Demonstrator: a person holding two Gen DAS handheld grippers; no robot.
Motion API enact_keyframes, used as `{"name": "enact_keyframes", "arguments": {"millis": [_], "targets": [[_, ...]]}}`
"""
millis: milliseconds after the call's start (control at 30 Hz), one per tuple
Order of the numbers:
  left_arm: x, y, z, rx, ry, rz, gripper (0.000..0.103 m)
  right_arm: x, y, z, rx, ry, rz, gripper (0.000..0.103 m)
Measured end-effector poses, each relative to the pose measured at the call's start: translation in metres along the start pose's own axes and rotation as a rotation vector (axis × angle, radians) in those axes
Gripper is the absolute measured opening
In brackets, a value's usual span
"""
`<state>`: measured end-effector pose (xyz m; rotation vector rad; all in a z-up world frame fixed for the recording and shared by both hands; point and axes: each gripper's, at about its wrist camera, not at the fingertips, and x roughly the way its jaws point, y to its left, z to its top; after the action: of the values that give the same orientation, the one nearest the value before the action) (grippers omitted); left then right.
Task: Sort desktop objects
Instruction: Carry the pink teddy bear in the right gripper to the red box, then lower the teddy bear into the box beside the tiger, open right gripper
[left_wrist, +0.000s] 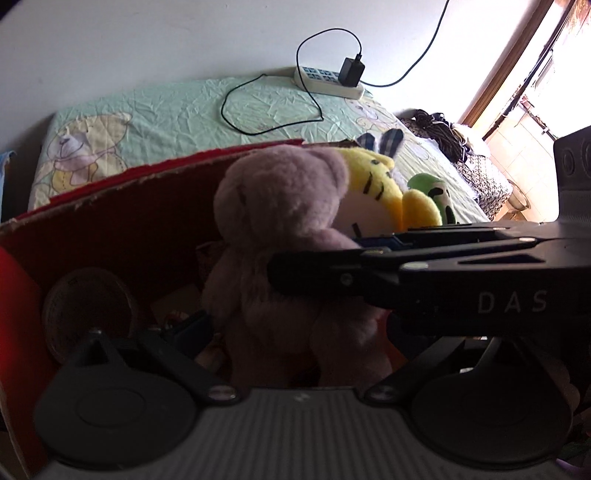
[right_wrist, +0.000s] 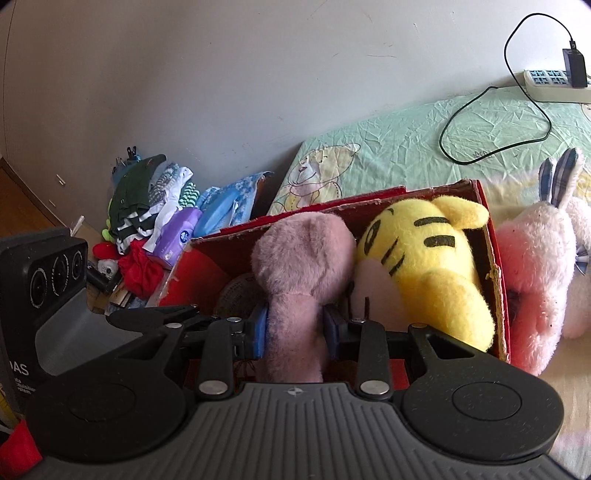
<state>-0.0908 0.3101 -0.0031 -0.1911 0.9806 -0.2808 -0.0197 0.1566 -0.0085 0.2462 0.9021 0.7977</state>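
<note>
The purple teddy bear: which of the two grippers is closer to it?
Right. The right gripper has its fingers clamped on the purple teddy bear. The left gripper sits just beside it, fingers spread around its legs.

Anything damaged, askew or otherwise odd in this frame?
The red cardboard box has ragged, torn top edges showing bare cardboard. The pink rabbit plush lies outside it, against its side wall, while the yellow tiger plush is inside. Otherwise nothing stands out; the right gripper grips the mauve teddy.

Fuzzy mauve plush bear (right_wrist: 299, 258) and fluffy yellow plush tiger (right_wrist: 424, 266) are sitting in a rough-edged red cardboard box (right_wrist: 495, 280); matt black plastic right gripper (right_wrist: 295, 328) is showing 2 blue pads; bed sheet (right_wrist: 406, 147) is looking crinkled.
</note>
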Motion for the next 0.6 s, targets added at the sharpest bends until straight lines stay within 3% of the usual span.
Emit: {"name": "enact_keyframes", "arguments": {"millis": [233, 600], "targets": [[0.006, -0.008, 0.001, 0.051, 0.007, 0.019, 0.099, 0.012, -0.004, -0.004, -0.021, -0.026, -0.029, 0.031], [0.015, -0.001, -0.004, 0.001, 0.028, -0.038, 0.102, 0.009, 0.0, -0.008, -0.038, -0.055, -0.052, 0.035]]}}
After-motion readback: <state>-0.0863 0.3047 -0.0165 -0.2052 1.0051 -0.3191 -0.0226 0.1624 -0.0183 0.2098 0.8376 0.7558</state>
